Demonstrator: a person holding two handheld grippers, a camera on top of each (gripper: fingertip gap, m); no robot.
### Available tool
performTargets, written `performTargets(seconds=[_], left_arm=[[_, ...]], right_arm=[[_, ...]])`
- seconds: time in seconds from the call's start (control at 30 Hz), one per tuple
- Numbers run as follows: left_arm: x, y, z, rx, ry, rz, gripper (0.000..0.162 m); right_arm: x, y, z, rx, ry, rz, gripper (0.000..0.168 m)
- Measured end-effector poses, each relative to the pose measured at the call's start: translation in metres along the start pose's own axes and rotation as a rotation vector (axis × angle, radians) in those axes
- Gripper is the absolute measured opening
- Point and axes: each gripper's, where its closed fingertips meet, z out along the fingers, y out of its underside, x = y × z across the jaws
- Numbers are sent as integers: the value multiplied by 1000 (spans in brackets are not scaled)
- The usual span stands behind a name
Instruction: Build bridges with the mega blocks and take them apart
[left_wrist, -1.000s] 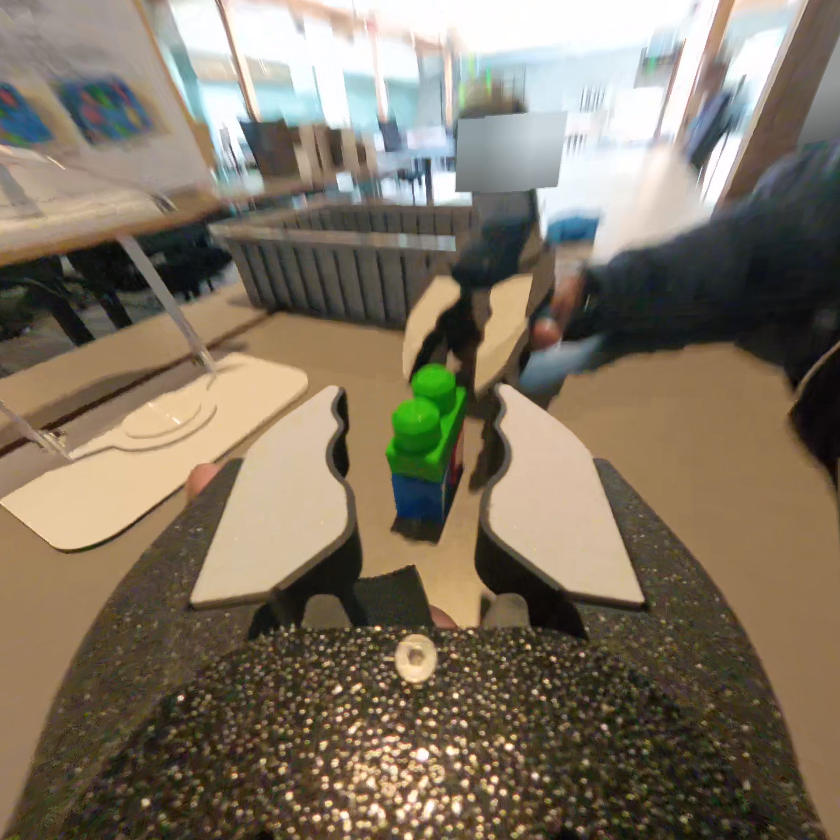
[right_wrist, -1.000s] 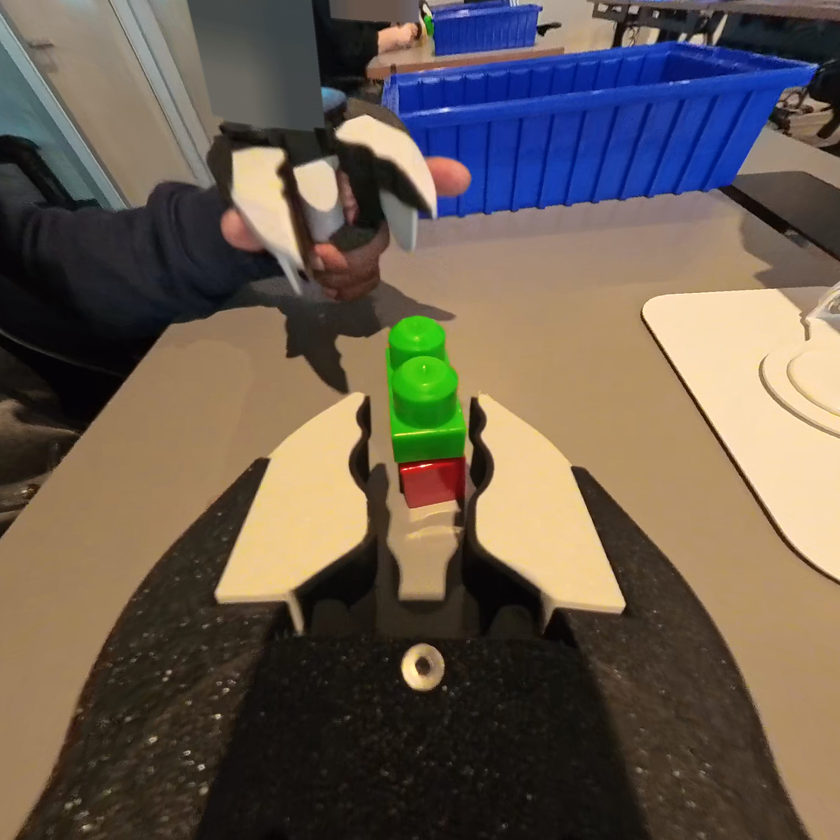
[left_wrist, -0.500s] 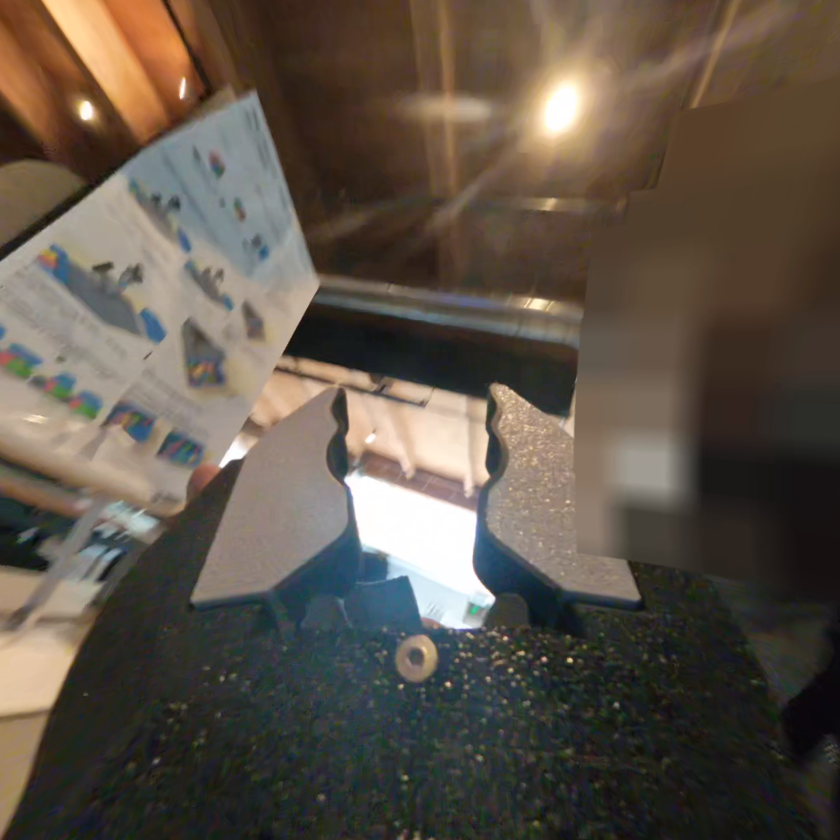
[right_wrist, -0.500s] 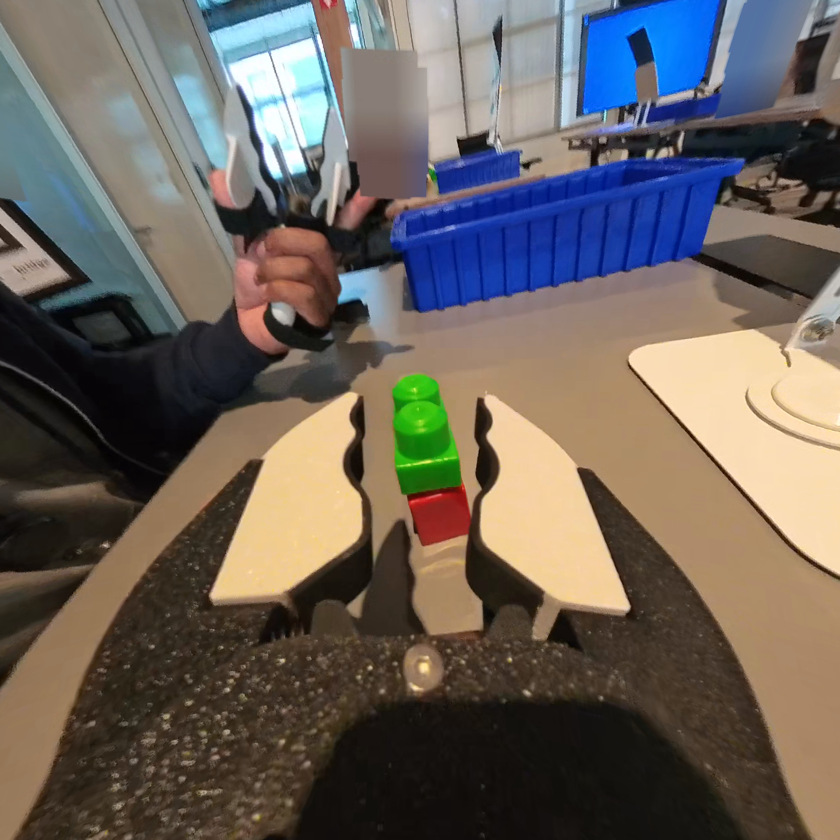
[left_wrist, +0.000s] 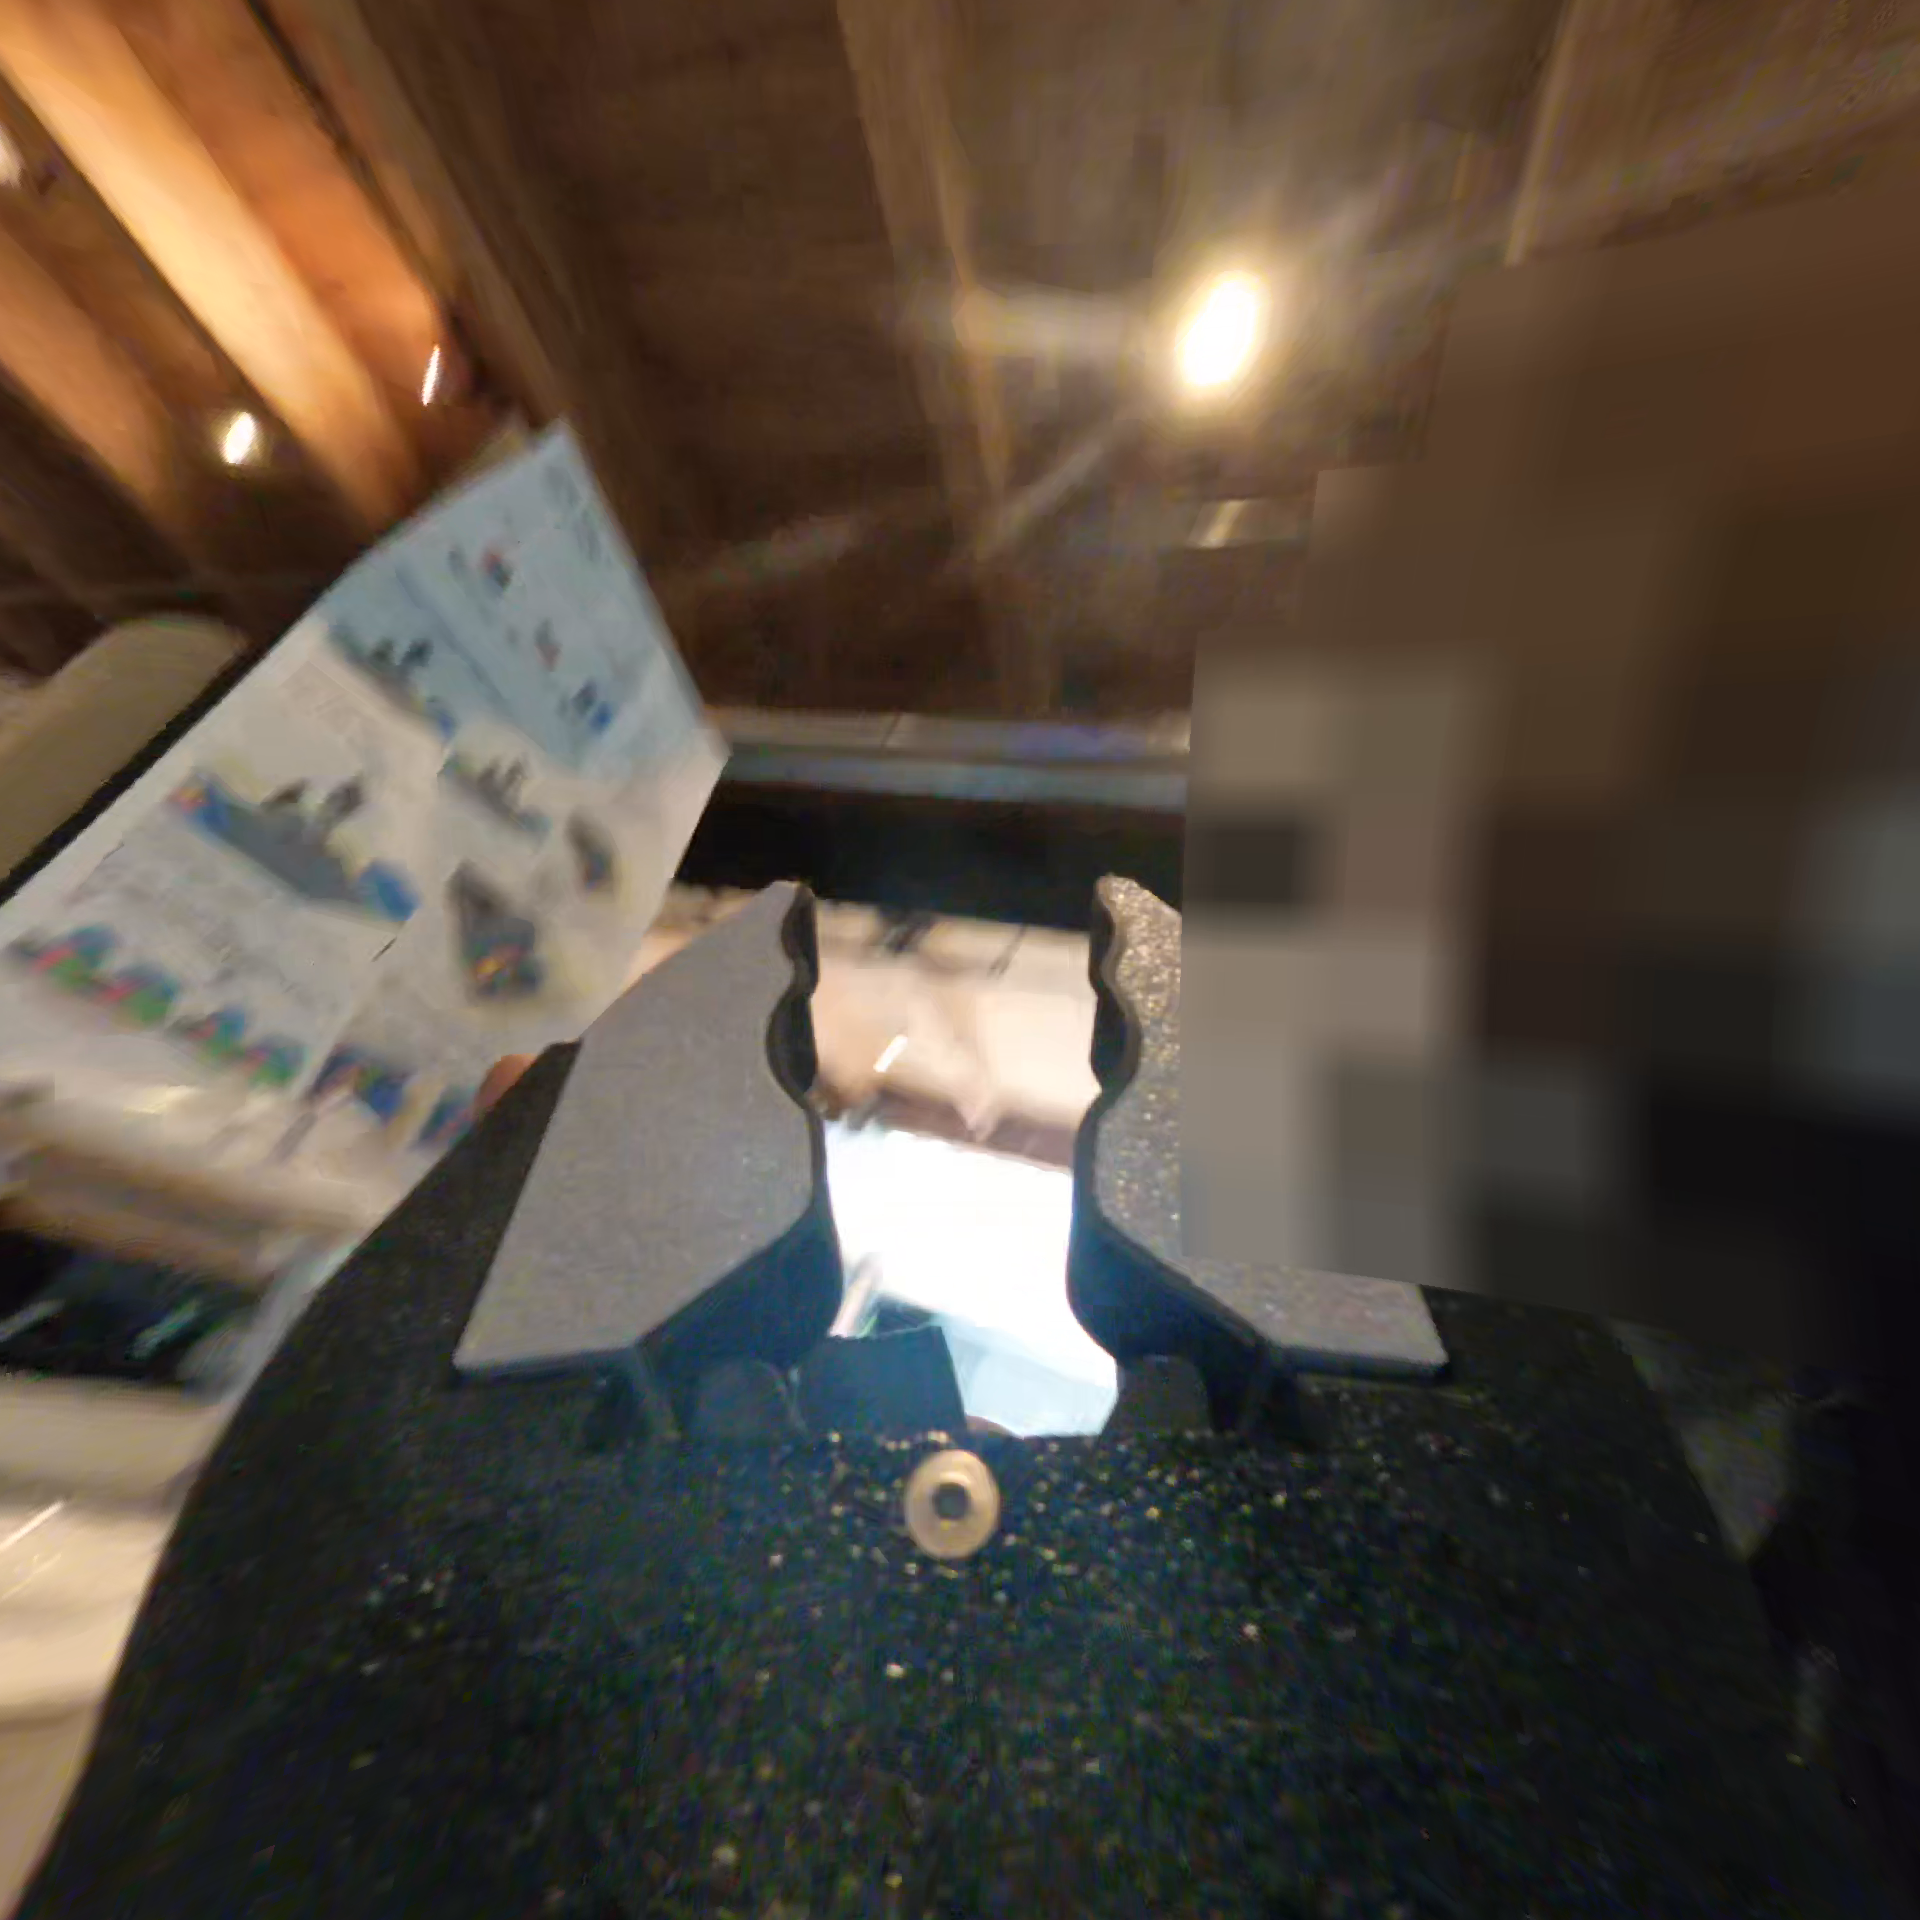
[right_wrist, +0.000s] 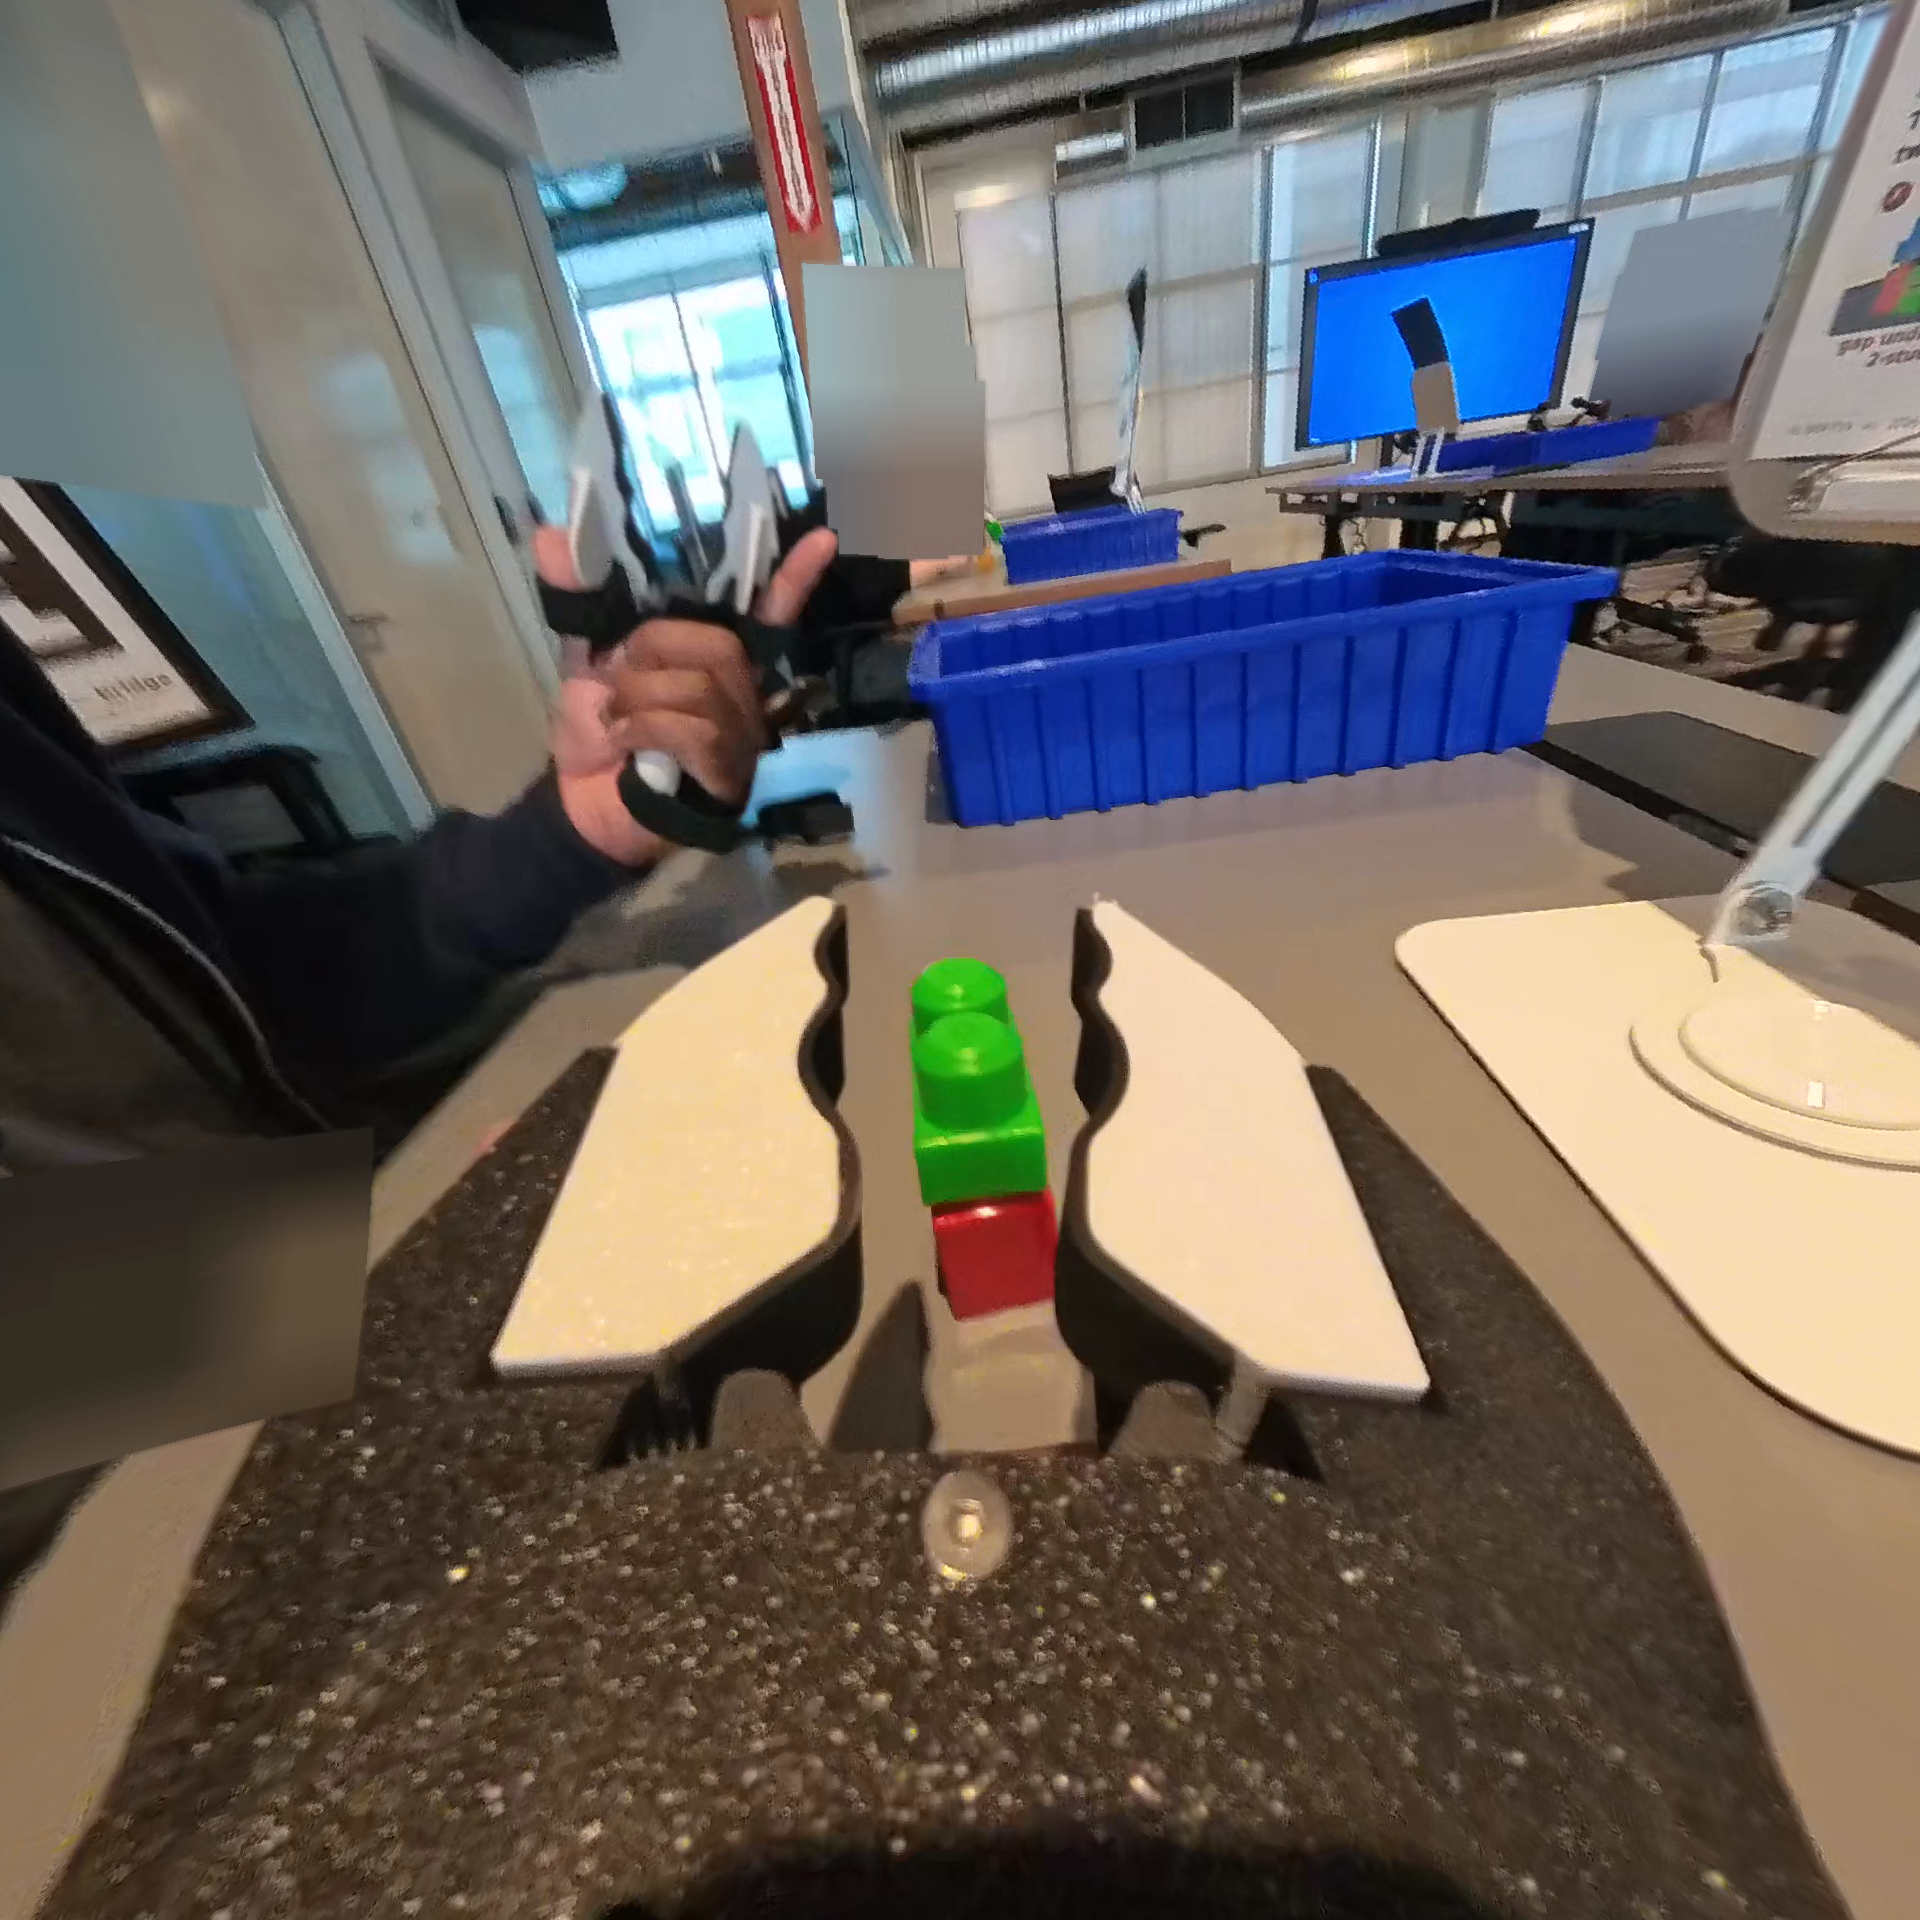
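Left gripper (right_wrist: 675, 509): it has swung up off the table and now points at the ceiling, raised in the person's hand (right_wrist: 655, 717) at the far left of the right wrist view. A second ago it faced the block stack low over the table. Its jaws stand apart with nothing between them; its own camera shows only ceiling beams and a blurred instruction sheet (left_wrist: 343, 852).

Sleeve (right_wrist: 343, 935): dark, reaching in from the left edge toward the raised tool.

Right gripper (right_wrist: 961, 914): released, jaws spread wide on either side of the stack and touching neither block. A second ago they sat closer against it; they have parted since.

Green block (right_wrist: 971, 1091): a two-stud piece, seated on the red block, centred between the right tool's fingers.

Red block (right_wrist: 992, 1252): under the near end of the green one, standing on the grey table (right_wrist: 1247, 862). From the other side a blue block was seen earlier under the far end; it is hidden here.

Blue bin (right_wrist: 1247, 686): behind the stack, well apart from it.

White base plate (right_wrist: 1558, 1143): right of the stack, carrying a clear stand.

Meaning for the task: both tools have let go, so the small bridge looks finished and stands by itself. I judge the taking-apart comes next, beginning with the green span.
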Motion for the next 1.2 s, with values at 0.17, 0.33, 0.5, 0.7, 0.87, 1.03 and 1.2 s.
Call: performTargets(seconds=[0.17,0.33,0.5,0.7,0.87,1.03,1.2], left_arm=[[-62,103,-23,-691,-331,523,50],[-56,120,-25,-747,-295,597,52],[-19,32,-2,-372,-240,379,49],[63,-77,-1,70,-44,434,45],[-15,32,-9,-533,-314,747,46],[-71,111,-45,-860,-379,872,46],[-70,89,-43,-697,-414,842,45]], right_arm=[[2,28,4,-159,67,-196,41],[1,41,8,-199,76,-239,39],[0,39,6,-186,75,-232,38],[2,36,4,-165,80,-205,37],[5,36,3,-162,85,-183,36],[7,34,3,-154,89,-169,36],[8,32,1,-138,92,-153,36]])
